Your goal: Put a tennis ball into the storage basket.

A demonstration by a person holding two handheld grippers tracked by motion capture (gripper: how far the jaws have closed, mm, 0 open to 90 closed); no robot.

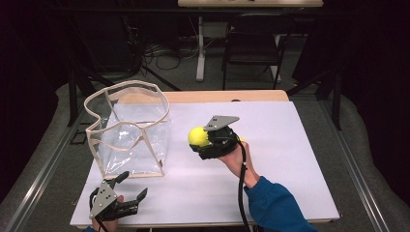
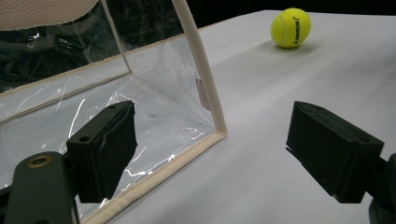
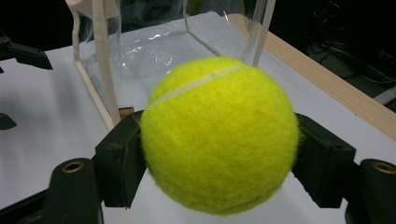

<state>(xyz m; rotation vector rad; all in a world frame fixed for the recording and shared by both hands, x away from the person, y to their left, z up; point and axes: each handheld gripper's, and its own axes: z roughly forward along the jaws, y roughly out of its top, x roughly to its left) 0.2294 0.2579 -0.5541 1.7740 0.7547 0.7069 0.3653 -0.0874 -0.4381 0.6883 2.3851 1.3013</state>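
The right claw [image 3: 219, 158] is closed on a fuzzy yellow-green tennis ball [image 3: 219, 140], its two black jaws pressing the ball's opposite sides; in the high view the ball [image 1: 197, 136] is carried above the white bench [image 1: 280, 159], just to the right of the clear plastic bag with cream fabric trim [image 1: 128, 128]. Pick-up is judged complete. Remaining, as judged: transfer over the bag's open top and release inside. The bag appears empty. The left claw [image 1: 129, 186] rests near the bag's front corner [image 2: 219, 133], jaws wide apart, gripping nothing.
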